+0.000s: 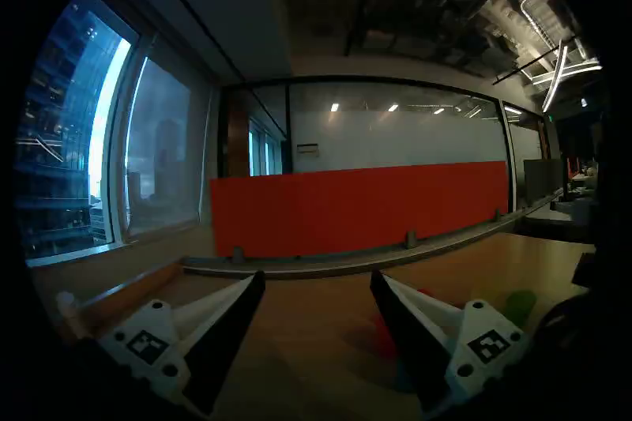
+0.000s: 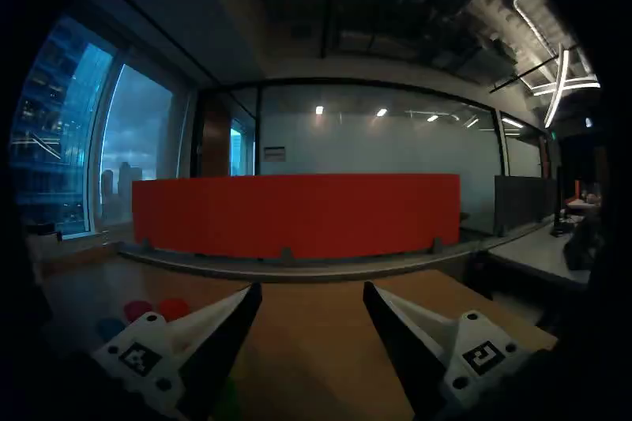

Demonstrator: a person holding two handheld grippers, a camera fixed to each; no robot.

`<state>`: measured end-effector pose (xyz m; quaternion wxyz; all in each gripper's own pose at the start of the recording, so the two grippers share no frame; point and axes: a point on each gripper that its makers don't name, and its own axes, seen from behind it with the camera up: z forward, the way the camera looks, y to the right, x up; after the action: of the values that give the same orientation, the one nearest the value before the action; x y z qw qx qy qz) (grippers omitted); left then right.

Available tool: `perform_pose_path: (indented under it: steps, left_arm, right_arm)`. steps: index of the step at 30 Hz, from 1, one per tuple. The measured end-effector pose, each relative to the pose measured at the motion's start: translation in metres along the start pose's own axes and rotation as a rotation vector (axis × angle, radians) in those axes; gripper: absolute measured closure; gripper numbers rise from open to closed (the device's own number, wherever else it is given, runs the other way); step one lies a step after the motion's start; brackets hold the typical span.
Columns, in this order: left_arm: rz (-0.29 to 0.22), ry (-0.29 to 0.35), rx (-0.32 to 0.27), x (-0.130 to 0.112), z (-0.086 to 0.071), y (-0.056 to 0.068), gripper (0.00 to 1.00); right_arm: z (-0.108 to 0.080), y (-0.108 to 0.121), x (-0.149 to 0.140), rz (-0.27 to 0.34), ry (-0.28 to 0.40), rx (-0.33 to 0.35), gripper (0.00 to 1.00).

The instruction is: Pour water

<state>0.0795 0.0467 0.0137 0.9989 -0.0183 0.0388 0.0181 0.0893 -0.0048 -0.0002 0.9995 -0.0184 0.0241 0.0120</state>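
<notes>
Dim room. Blue dusk glows through the windows (image 1: 87, 144) at left, and ceiling strips (image 1: 557, 73) glare upper right. Straight lines bow toward the edges.

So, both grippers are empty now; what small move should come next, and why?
Probably lower and tilt both grippers toward the table. The left gripper and the right gripper have open jaws with nothing between them, and they look across the table at the red partition. Blurred coloured round shapes lie low beside them; what they are is unclear.
</notes>
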Motion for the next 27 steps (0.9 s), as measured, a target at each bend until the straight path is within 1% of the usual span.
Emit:
perform_pose_path:
  steps: [3,6,12,17,27]
  left_arm:
    - [0.012,0.010,0.013,-0.003,-0.003,-0.002,0.01]
    - [0.014,0.017,0.024,-0.008,-0.005,-0.003,0.01]
    - [-0.011,0.007,0.038,-0.028,-0.010,-0.005,0.01]
    - [-0.034,0.005,0.042,-0.041,-0.014,-0.006,0.01]
    - [-0.044,0.000,0.049,-0.062,-0.017,-0.014,0.01]
  right_arm:
    - [-0.001,0.000,-0.002,0.002,-0.007,-0.002,0.01]
    - [-0.003,0.000,-0.002,-0.005,-0.009,-0.006,0.00]
    - [-0.009,0.000,-0.001,-0.033,-0.001,-0.015,0.00]
    - [-0.014,-0.001,0.004,-0.037,0.005,-0.023,0.01]
    - [-0.018,-0.008,0.007,-0.055,0.014,-0.020,0.01]
